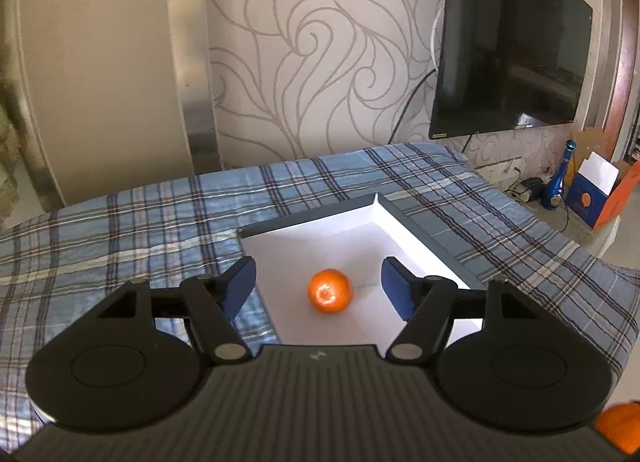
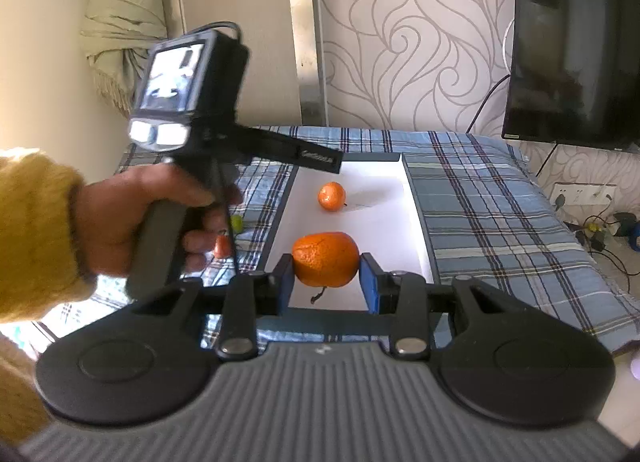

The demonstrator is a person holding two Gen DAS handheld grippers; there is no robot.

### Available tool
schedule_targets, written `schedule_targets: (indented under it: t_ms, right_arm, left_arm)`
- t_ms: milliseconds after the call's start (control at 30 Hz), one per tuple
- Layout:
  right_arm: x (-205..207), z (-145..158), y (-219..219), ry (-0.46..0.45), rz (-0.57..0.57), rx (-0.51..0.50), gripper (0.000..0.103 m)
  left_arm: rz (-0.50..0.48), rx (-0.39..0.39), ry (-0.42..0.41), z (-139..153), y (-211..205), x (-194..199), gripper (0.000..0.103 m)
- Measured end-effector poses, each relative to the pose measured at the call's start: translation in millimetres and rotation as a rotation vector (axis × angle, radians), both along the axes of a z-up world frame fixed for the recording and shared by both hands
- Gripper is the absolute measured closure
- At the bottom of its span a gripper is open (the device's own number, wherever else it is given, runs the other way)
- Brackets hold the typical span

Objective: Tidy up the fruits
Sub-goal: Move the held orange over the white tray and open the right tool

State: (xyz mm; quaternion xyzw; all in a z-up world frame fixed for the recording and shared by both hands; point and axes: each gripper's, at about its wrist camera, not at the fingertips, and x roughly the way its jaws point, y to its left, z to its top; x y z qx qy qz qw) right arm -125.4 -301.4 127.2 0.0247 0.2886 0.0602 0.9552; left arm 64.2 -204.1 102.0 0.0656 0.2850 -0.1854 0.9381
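A: Where is the fruit now?

B: A large orange (image 2: 325, 258) sits pinched between the blue pads of the right hand-held gripper (image 2: 326, 282), narrowly parted and closed on it; it hangs over the near end of a shallow white box (image 2: 412, 197) lying on a plaid-covered bed (image 2: 500, 213); a smaller orange (image 1: 330, 290) already rests on the box floor, farther in.

A: And the other hand?

B: The left hand-held gripper (image 1: 318, 288) stands open and empty above the box, its pads clear of the small orange on both sides; a hand (image 2: 132, 217) in a yellow sleeve grips its handle at the left.

A: What does the next move turn on?

B: Probably on the drop spot; the free floor lies straight below and just beyond the held orange, nearer than the small one; the fruit is round, so no axis matters; the right hand is the one placed to set it down.
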Motion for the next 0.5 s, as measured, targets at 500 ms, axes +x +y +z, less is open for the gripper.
schedule_targets:
  t_ms: [500]
  right_arm:
    - [19.8, -6.2, 6.0, 0.01, 0.092, 0.061, 0.065]
  left_arm:
    - [0.102, 0.007, -0.008, 17.8, 45.0, -44.4, 0.025]
